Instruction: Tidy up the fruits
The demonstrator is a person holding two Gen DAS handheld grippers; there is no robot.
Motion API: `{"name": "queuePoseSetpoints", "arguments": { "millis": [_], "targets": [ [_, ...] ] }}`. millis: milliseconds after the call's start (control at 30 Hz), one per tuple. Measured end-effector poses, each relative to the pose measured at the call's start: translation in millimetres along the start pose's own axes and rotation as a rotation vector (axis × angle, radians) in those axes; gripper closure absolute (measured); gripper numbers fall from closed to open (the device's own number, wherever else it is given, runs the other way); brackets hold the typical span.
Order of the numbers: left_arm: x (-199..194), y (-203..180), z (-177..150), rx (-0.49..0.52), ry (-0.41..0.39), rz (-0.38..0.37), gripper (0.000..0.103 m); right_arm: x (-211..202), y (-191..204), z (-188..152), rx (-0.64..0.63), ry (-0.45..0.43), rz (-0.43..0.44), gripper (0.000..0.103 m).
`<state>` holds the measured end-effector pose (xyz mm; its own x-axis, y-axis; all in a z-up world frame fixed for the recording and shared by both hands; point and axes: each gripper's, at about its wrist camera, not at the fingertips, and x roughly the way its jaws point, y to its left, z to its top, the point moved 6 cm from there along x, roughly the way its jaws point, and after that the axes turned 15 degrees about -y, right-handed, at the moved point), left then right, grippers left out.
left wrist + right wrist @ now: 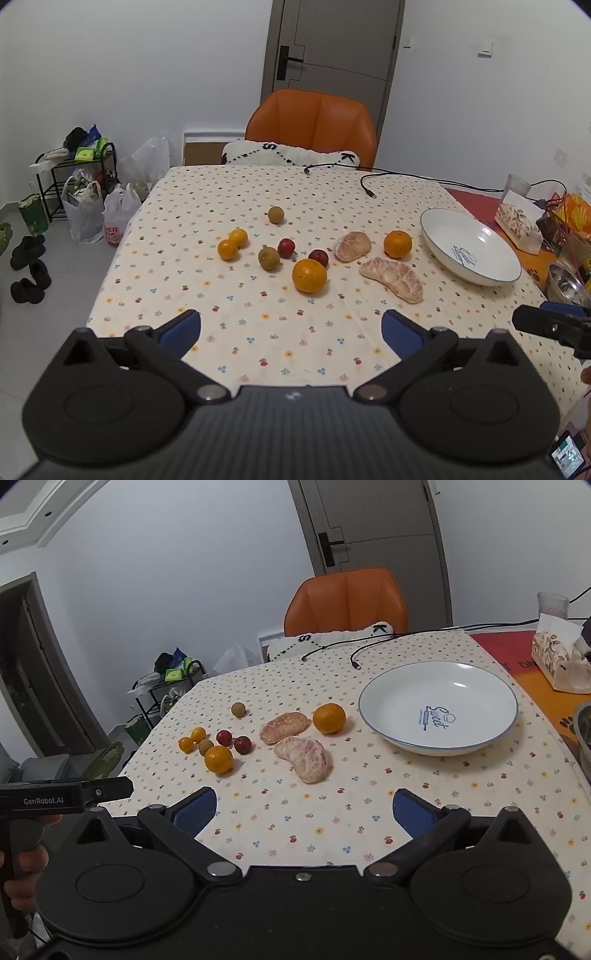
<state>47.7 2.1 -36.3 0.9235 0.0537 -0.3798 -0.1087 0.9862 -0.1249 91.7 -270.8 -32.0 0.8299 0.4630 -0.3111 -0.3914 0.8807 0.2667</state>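
Fruits lie loose on the dotted tablecloth: a big orange [309,275] [219,759], a second orange [397,243] [329,718], two peeled pomelo pieces [393,278] [352,245] [304,757] [284,726], two small red fruits [287,247] [242,744], two small yellow citrus [232,243] [192,738] and brownish round fruits [269,258] [276,214] [238,709]. A white empty bowl [469,251] [437,707] stands right of them. My left gripper [291,330] and right gripper [303,810] are open and empty, held above the table's near edge, short of the fruit.
An orange chair [312,123] with a cushion stands at the far side. Black cables [369,173] lie at the back of the table. A tissue box [561,661], a glass and a metal bowl [565,284] sit at the right. Bags and a rack are on the floor left.
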Motion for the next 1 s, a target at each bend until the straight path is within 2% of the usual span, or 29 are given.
{"name": "queuePoseSetpoints", "arguments": {
  "millis": [267, 400, 467, 1000],
  "targets": [
    [-2, -2, 1, 0.026, -0.004, 0.0, 0.0, 0, 5, 3, 0.025, 0.012, 0.027, 0.0],
    [-4, -1, 2, 0.011, -0.016, 0.005, 0.0, 21, -46, 26, 0.022, 0.015, 0.029, 0.0],
    [-4, 0, 4, 0.005, -0.018, 0.004, 0.0, 2, 6, 3, -0.032, -0.002, -0.007, 0.0],
    [-5, -4, 5, 0.016, -0.017, -0.004, 0.0, 0, 6, 6, -0.036, -0.003, -0.002, 0.0]
  ]
}}
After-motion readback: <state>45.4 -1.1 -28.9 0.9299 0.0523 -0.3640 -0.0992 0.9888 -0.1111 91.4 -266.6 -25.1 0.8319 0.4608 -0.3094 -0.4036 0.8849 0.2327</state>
